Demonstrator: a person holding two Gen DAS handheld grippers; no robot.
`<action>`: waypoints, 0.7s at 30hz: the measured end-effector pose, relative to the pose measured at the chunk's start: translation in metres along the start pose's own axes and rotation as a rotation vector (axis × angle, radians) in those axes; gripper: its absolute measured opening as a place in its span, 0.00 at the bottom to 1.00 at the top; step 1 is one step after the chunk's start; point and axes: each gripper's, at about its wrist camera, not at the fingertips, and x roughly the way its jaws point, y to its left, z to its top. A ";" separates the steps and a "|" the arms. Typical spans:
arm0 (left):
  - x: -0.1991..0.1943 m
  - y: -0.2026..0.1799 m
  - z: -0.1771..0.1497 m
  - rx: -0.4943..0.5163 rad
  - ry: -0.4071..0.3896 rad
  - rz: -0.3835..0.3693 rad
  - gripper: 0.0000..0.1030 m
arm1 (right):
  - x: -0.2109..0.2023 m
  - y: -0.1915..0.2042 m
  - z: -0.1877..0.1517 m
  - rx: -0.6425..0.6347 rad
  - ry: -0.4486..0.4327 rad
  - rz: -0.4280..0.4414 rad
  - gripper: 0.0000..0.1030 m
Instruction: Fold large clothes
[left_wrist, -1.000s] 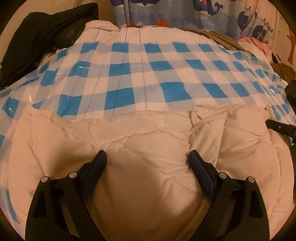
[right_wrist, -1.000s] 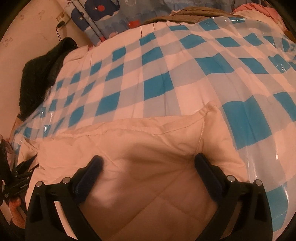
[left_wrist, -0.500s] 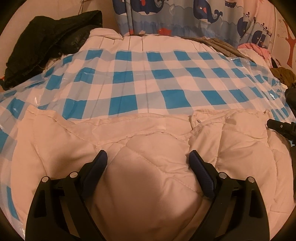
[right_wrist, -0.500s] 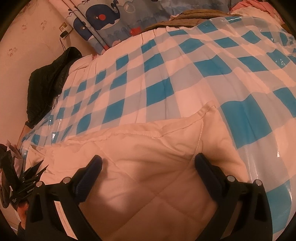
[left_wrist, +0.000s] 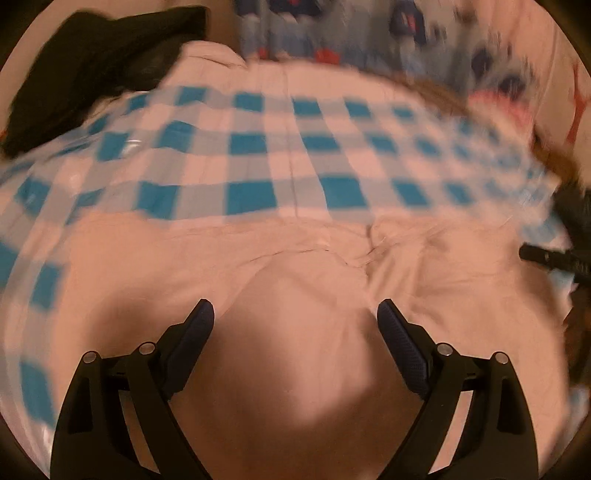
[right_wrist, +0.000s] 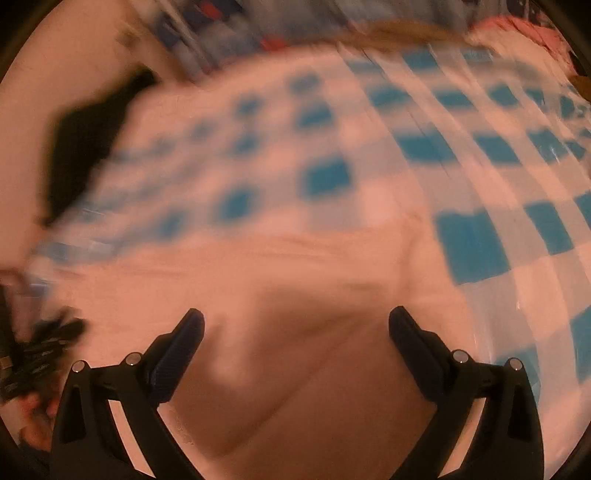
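The checked sheet (left_wrist: 258, 147), blue & white squares with a shiny plastic look, is the biggest thing in both views. It covers the whole surface ahead of the grippers, from just past the garment up to the far edge. In the right wrist view it (right_wrist: 480, 155) goes also to the right side of the right gripper.

Next is the cream quilted garment (left_wrist: 295, 295), a large padded piece. It lies flat on the checked sheet, directly under and in front of the left gripper (left_wrist: 295, 317), with its far hem just ahead of the fingertips. In the right wrist view the same garment (right_wrist: 295, 288) fills the space under the right gripper (right_wrist: 295, 325), and its right corner ends a little ahead-right of that gripper.

Far behind, a curtain (left_wrist: 332, 33) with blue print hangs past the sheet; very blurred. A dark cloth pile (left_wrist: 92, 66) sits far ahead-left of the left gripper, at the sheet's edge.

Both frames have strong motion blur, esp. the right one.

Left gripper: jaws spread wide, nothing between them, only garment below. Right gripper: same, jaws wide apart, no fabric pinched. The other gripper's black tip (left_wrist: 554, 258) shows at the right edge of the left wrist view, over the garment.
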 end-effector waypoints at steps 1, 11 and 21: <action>-0.018 0.008 -0.006 -0.015 -0.019 -0.007 0.84 | -0.026 0.018 -0.014 -0.019 -0.026 0.081 0.93; -0.197 0.015 -0.123 0.212 -0.337 0.362 0.84 | -0.078 0.152 -0.205 -0.306 0.150 0.316 0.93; -0.243 0.006 -0.157 0.199 -0.346 0.328 0.84 | -0.029 0.183 -0.248 -0.243 0.263 0.328 0.93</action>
